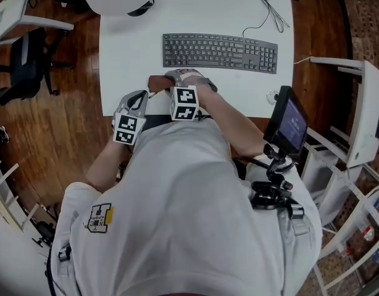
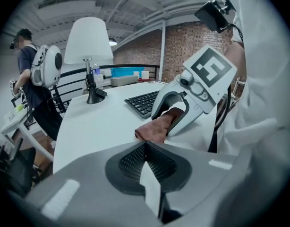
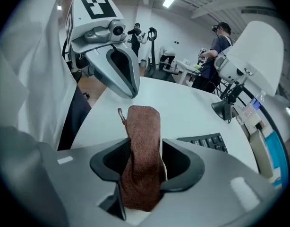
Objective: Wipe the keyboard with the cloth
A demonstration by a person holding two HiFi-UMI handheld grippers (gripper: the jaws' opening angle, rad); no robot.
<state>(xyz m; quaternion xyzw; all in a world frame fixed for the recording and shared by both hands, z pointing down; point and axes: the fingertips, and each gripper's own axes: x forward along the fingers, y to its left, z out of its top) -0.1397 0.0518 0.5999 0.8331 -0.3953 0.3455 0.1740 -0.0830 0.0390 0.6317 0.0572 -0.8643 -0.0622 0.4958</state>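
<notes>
A dark keyboard lies across the middle of the white table; it also shows in the left gripper view and the right gripper view. A folded brown cloth rests on the table just in front of the keyboard's left end. My right gripper points down at it. In its own view the cloth runs between the jaws and both pads touch its sides, so my right gripper is shut on it. My left gripper hovers at the table's near edge, left of the cloth, its jaws shut and empty.
A lamp with a white shade stands at the table's far left. A thin cable trails behind the keyboard. A screen on a mount sits at my right side. An office chair and a person are off to the left.
</notes>
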